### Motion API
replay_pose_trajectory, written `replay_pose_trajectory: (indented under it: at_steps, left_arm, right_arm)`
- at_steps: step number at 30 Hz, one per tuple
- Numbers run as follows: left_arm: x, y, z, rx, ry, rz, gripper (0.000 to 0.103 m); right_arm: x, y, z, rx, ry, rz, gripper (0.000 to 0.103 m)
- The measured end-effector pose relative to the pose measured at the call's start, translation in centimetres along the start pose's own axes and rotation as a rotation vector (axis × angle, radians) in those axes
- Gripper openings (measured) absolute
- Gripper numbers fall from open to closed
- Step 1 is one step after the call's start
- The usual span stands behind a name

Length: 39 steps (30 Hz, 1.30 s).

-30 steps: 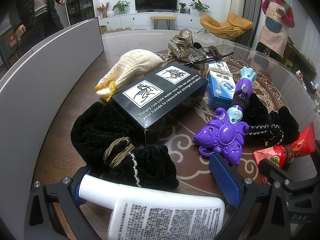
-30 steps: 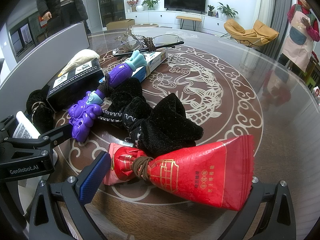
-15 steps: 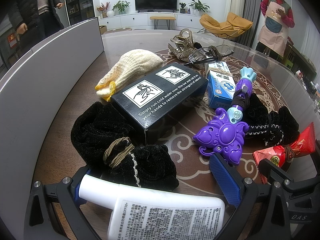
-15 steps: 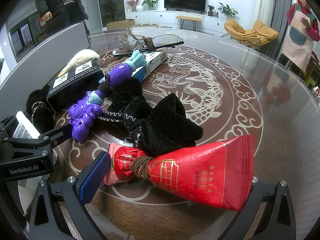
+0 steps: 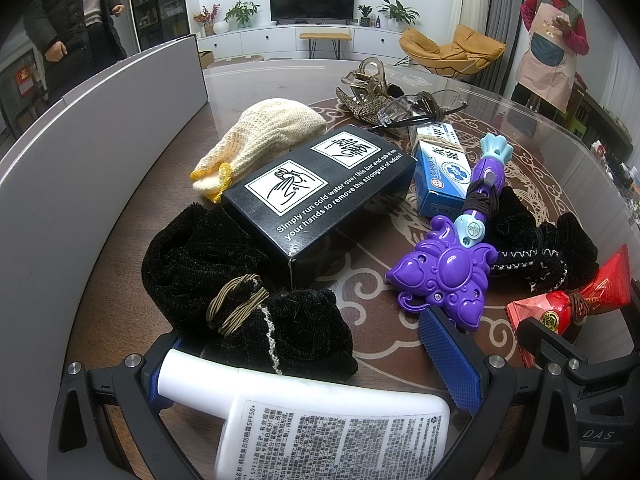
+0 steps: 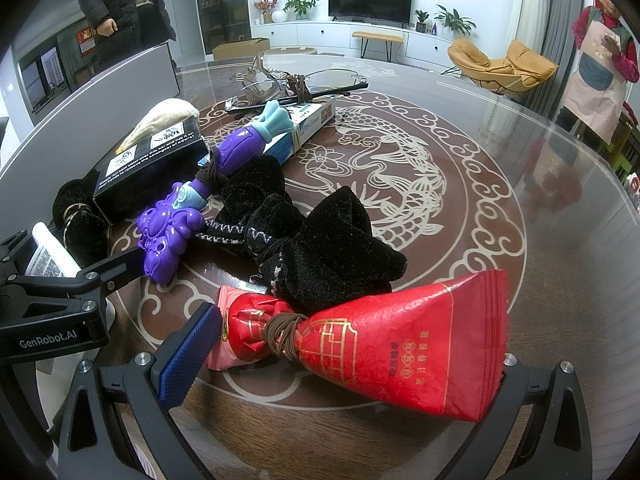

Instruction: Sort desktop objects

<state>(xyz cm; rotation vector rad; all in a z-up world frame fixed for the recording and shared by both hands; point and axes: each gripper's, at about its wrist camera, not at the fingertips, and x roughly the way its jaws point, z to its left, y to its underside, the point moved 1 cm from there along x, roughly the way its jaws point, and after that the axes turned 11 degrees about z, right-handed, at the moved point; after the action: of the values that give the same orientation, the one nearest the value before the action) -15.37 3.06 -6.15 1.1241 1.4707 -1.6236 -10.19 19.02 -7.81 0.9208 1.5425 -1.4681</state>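
nothing on the worktop (image 6: 560,264) has shifted across the last second; both my grippers hold the same station, so sorting has not advanced. largest first: the black printed box (image 5: 320,196) lies tilted across the black velvet pouch (image 5: 240,276), which is tied with a tan band. next, the purple toy wand (image 5: 452,264) rests against a second black pouch (image 6: 320,248). beside the wand's handle, the blue carton (image 5: 438,172). my left gripper (image 5: 316,368) has its jaws apart, with the white sunscreen tube (image 5: 320,424) lying between them; whether it is pinched, i cannot tell. my right gripper (image 6: 352,356) likewise straddles the red foil packet (image 6: 400,344), jaws wide, its far pad hidden behind the foil. judgement: both items are staged, neither lifted.
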Motion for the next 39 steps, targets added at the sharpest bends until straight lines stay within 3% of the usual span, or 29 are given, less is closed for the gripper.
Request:
replay_pose_trajectory:
  at_steps: [27, 33, 39]
  left_arm:
    - [0.0, 0.0, 0.0, 0.0, 0.0, 0.0, 0.103]
    - [-1.9, 3.8, 0.2, 0.05, 0.027, 0.0, 0.103]
    - [-3.0, 5.0, 3.1, -0.087, 0.021, -0.005, 0.103]
  right_arm:
    - [0.0, 0.0, 0.0, 0.0, 0.0, 0.0, 0.103]
    - [0.0, 0.0, 0.0, 0.0, 0.0, 0.0, 0.103]
    - [0.0, 0.0, 0.0, 0.0, 0.0, 0.0, 0.103]
